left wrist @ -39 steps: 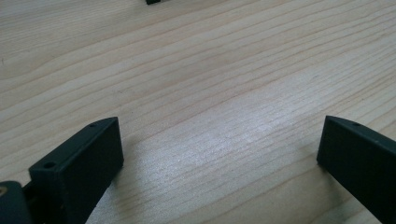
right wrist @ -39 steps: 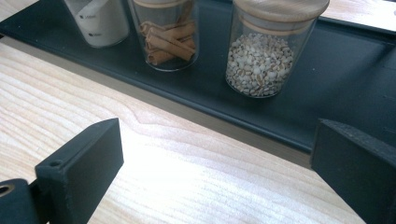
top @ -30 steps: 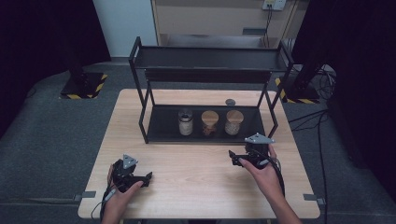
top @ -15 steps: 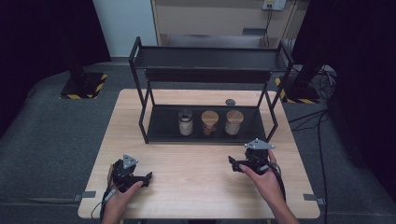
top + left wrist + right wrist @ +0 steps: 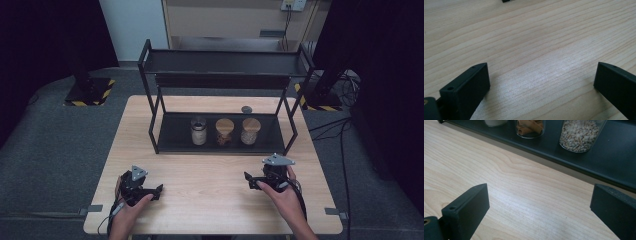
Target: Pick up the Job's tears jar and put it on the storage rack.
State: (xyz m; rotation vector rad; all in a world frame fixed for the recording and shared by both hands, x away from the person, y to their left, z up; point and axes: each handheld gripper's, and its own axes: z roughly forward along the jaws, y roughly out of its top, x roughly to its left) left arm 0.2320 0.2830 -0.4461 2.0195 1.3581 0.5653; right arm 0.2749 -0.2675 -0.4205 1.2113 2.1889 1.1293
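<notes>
I hold both tongs spread wide and empty on the tabletop [image 5: 210, 165]. The three jars [image 5: 224, 131] stand on the rack [image 5: 165, 131] ahead; my right tongs [image 5: 256, 180] sit nearer than my left tongs [image 5: 150, 191].

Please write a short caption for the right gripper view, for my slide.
Open right gripper above the wooden table, facing the grain jar on the black shelf.
</notes>
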